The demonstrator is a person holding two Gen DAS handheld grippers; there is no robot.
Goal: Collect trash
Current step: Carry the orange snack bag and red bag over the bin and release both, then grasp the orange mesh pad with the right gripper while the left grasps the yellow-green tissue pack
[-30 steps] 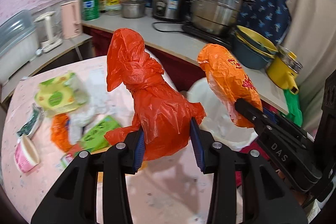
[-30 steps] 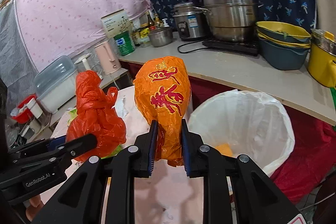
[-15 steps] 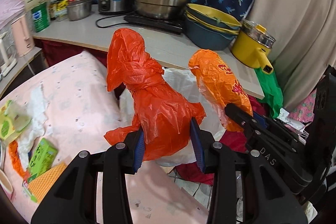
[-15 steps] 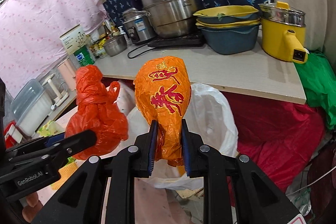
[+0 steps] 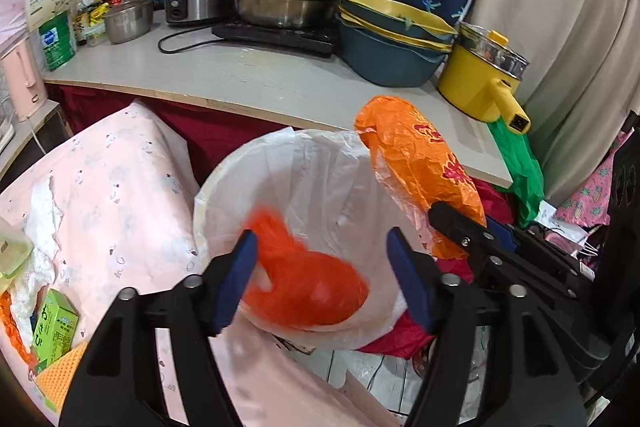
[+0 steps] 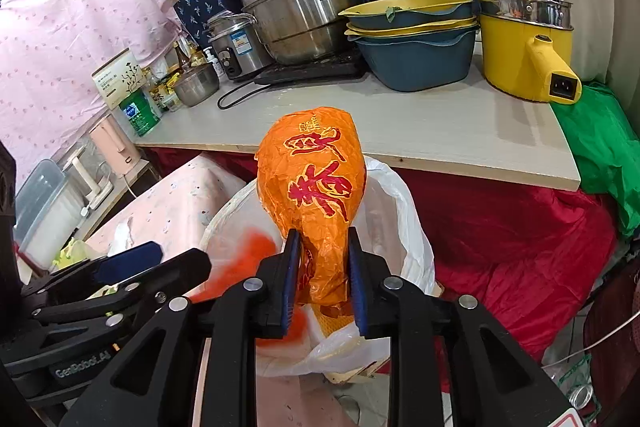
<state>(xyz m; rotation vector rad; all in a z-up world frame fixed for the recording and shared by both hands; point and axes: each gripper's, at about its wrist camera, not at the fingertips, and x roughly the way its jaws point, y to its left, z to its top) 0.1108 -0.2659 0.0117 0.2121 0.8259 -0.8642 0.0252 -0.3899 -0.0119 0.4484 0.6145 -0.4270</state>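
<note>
Left hand-held gripper (image 5: 322, 277) just opened, red bag (image 5: 308, 291) blurred in bin (image 5: 224, 179); right (image 6: 322, 283) clamps orange bag (image 6: 316, 187).

The bin's (image 5: 224, 183) mouth lies open below; the counter edge (image 5: 248, 103) and pink-clothed table (image 5: 120, 187) flank it closely.

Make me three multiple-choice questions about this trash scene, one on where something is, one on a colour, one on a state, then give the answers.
1. Where is the red bag?
A. on the counter
B. dropping into the white-lined bin
C. under the yellow pot

2. What colour is the print on the orange bag?
A. red
B. green
C. black

3. How are the left hand-held gripper jaws?
A. clamped on the red bag
B. clamped on the bin liner
C. spread, holding nothing

Answers: B, the bag shows blurred inside the bin's mouth; A, red characters with gold outline; C, its jaws have just been opening and both pads stand clear of the bag.
</note>
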